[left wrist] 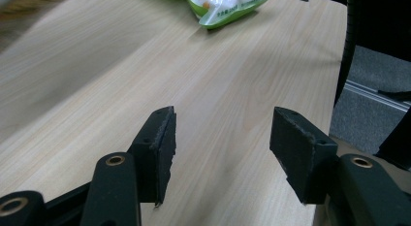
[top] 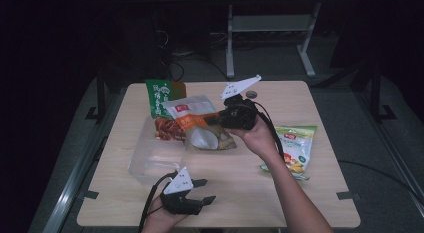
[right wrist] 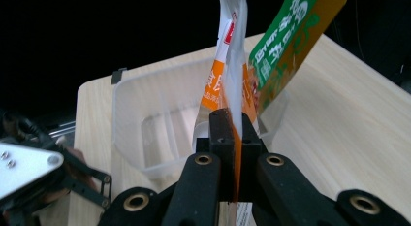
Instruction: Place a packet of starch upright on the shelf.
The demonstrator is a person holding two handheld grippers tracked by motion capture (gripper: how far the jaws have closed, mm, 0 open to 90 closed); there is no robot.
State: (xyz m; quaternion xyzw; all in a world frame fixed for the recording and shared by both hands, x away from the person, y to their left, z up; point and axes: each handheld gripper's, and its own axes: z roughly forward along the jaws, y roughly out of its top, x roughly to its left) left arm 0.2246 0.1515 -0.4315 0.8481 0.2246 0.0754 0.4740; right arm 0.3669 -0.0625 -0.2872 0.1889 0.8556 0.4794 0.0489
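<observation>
My right gripper (top: pixel 220 122) (right wrist: pixel 236 134) is shut on the edge of an orange and white snack bag (top: pixel 200 123) (right wrist: pixel 231 75), held up over the right end of a clear plastic bin (top: pixel 152 158) (right wrist: pixel 145 119). A green snack bag (top: pixel 161 97) (right wrist: pixel 286 37) leans at the bin's far side. A reddish packet (top: pixel 167 129) lies in the bin. My left gripper (top: pixel 202 190) (left wrist: pixel 222 138) hovers open over the bare wooden table (top: pixel 240 193) (left wrist: pixel 97 80) near its front edge, nothing between its fingers.
A green and white snack bag (top: pixel 295 148) (left wrist: pixel 225 5) lies on the table's right side, under the right forearm. A small round hole (top: pixel 251 94) sits near the table's far edge. Table legs and cables stand on the floor behind.
</observation>
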